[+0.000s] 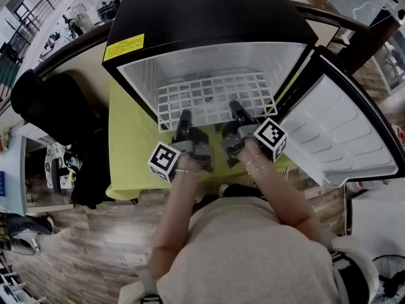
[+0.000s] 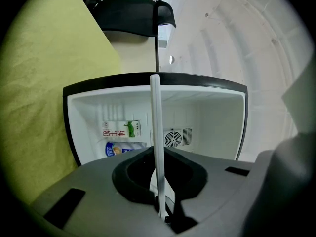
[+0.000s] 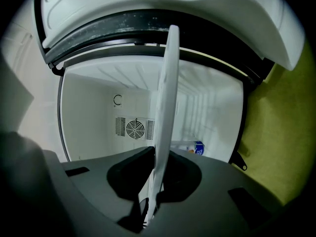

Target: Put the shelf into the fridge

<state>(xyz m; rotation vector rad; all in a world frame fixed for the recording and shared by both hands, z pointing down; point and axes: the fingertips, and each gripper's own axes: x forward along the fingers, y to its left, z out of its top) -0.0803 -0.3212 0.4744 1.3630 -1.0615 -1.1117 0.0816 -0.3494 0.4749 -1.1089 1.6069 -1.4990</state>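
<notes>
- Shelf [image 1: 212,97]: white wire grid; held flat, mostly inside the open fridge [image 1: 190,18], its near edge at the mouth; carried by both grippers at that edge.
- Left hand-held gripper [image 1: 184,120]: pinching the near edge of the shelf towards its left end; in the left gripper view the grid [image 2: 156,132] runs edge-on between the jaws of the gripper [image 2: 160,201], which are pressed on it.
- Right hand-held gripper [image 1: 234,108]: pinching the same edge towards the right end; jaws clamped on the shelf [image 3: 165,107] in the right gripper view [image 3: 150,201].
- Left hand [image 1: 186,163], right hand [image 1: 253,154]: side by side; forearms stretched forward; both grippers aimed into the fridge.
- Fridge: black case, white lining; door [image 1: 342,132] swung open to the right; stands on a desk under a yellow-green cloth [image 1: 123,144].
- Contents: carton [image 2: 121,129] at the left wall; fan grille [image 2: 177,138] on the back wall.
</notes>
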